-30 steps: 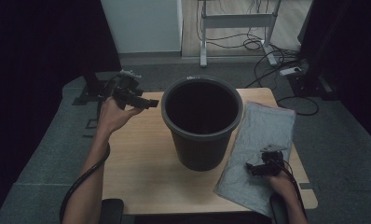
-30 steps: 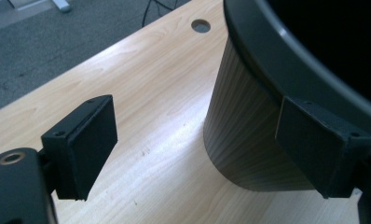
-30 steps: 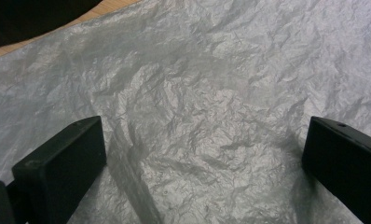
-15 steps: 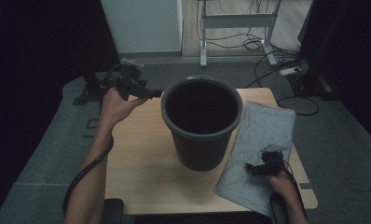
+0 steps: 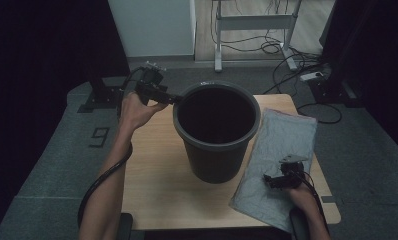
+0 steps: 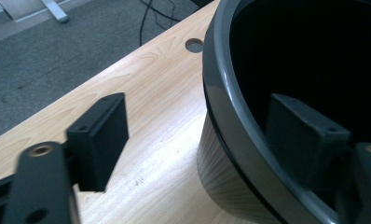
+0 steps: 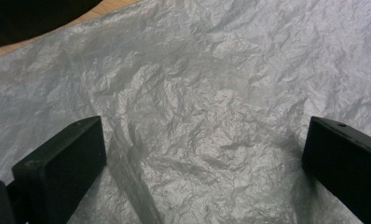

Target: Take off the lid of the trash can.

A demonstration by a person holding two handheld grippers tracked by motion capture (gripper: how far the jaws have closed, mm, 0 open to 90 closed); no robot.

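Dark grey plastic is the main thing going on here: one round bucket (image 5: 217, 131) standing upright in the middle of a light wood surface (image 5: 152, 175), and as far as the high view shows, its inside is just black, so can't tell if anything's in there.

Starting at the left: the left gripper (image 5: 173, 99) is held up at the bucket's left rim. In the left gripper view (image 6: 207, 135) the jaws straddle that rim, one jaw outside over the wood, the other inside the bucket. They've just been closing in a bit, with the rim between them, but the outer jaw sits well off the wall, so nothing is clamped yet. There's also one small round hole (image 6: 194, 45) in the wood just beside the bucket.

Moving right: one crinkly grey plastic bag (image 5: 279, 165) lies flat on the right part of the surface, just beside the bucket, its near corner hanging a little over the front edge.

The right gripper (image 5: 268, 181) rests low over the near end of that bag. In its own view (image 7: 202, 163) the two jaws stand wide apart with only wrinkled bag (image 7: 211, 93) between them, not pinching it.

Count: two grippers, one bucket, one bag.
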